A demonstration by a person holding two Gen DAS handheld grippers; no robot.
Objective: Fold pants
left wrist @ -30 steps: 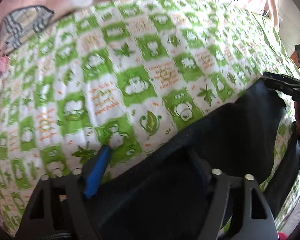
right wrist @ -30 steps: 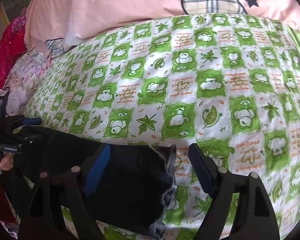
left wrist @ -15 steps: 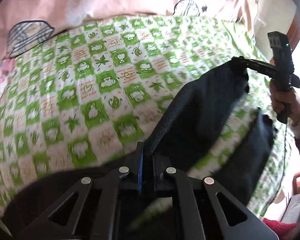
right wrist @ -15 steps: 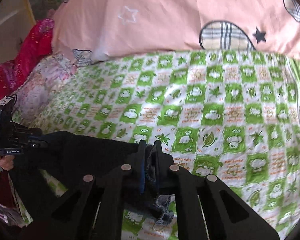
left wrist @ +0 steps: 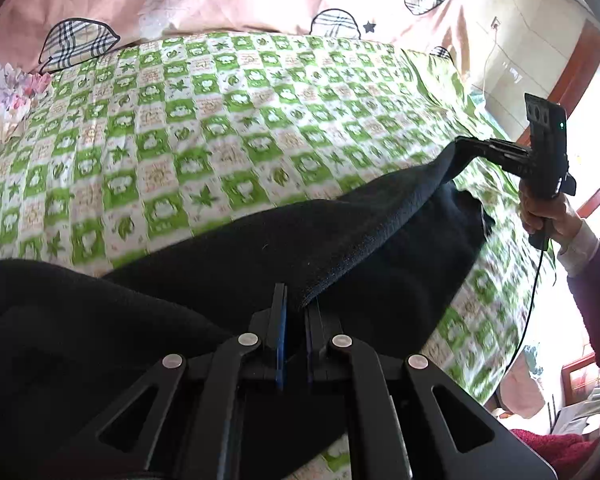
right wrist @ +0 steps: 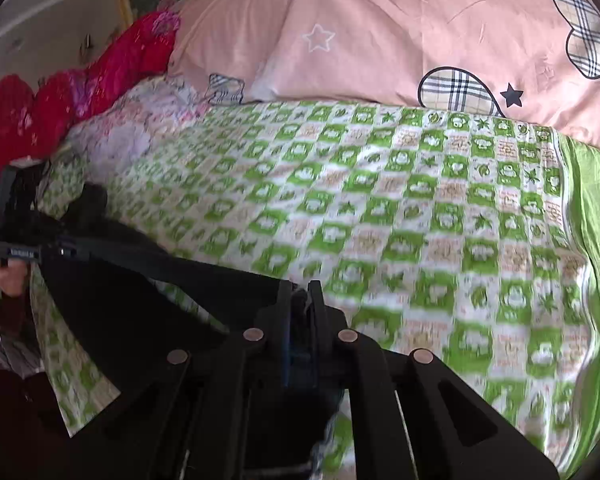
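Observation:
Black pants (left wrist: 340, 240) hang stretched above a bed covered with a green-and-white checked sheet (left wrist: 204, 132). My left gripper (left wrist: 296, 304) is shut on one end of the lifted fabric edge. In the left wrist view the right gripper (left wrist: 464, 145) pinches the other end at the far right, held by a hand (left wrist: 544, 208). In the right wrist view my right gripper (right wrist: 302, 300) is shut on the pants (right wrist: 148, 280), and the left gripper (right wrist: 72, 250) holds the cloth at the far left. The lower part of the pants sags onto the sheet.
A pink quilt with plaid hearts (right wrist: 420, 32) lies along the back of the bed. Red bedding (right wrist: 80, 80) is piled at its left end. A wall and a wooden frame (left wrist: 572, 76) stand beyond the bed's right side.
Both grippers closed on the pants' edge, then rose and carried it up off the sheet. The cloth now hangs taut between them.

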